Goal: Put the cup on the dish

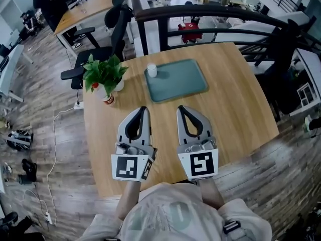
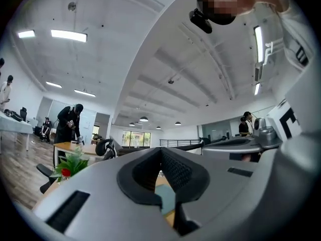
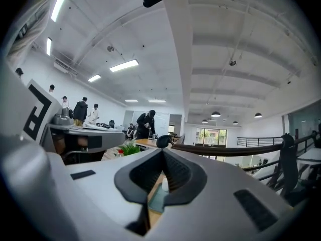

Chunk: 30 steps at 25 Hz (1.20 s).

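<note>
A small white cup stands upright on the far left corner of a teal dish, a flat tray on the wooden table. My left gripper and right gripper hover side by side nearer me than the dish. Both point toward it, and their jaws meet at the tips with nothing between them. Through the loop of its shut jaws, the right gripper view shows the cup and the dish. A slice of the dish also shows in the left gripper view.
A potted green plant stands at the table's left, with a small red-marked can just in front of it. Office chairs and a black railing lie beyond the far edge. Wooden floor surrounds the table.
</note>
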Each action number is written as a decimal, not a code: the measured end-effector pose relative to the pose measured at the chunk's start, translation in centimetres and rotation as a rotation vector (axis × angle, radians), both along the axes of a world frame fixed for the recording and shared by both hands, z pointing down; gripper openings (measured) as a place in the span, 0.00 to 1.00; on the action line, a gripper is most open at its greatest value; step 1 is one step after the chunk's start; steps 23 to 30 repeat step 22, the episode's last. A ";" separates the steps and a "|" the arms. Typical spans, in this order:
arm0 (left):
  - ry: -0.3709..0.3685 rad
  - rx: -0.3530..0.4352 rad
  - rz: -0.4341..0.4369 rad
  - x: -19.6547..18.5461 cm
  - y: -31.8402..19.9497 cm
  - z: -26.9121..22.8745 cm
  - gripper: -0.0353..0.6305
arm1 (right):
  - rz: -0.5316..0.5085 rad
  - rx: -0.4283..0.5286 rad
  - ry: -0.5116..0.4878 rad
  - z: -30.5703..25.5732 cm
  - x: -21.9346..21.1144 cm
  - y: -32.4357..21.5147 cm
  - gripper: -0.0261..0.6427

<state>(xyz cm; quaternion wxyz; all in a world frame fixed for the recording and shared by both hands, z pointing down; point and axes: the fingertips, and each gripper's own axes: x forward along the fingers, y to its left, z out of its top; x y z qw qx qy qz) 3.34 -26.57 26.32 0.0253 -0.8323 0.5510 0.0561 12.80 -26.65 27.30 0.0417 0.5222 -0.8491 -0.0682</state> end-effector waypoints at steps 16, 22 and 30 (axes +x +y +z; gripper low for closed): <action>0.037 0.019 -0.080 -3.7 1.7 -1.2 0.07 | -0.029 -0.015 0.011 0.4 -1.9 1.7 0.07; 0.025 0.043 -0.069 -3.4 3.4 -2.1 0.07 | -0.040 -0.030 -0.018 0.1 -2.4 2.8 0.07; 0.025 0.043 -0.069 -3.4 3.4 -2.1 0.07 | -0.040 -0.030 -0.018 0.1 -2.4 2.8 0.07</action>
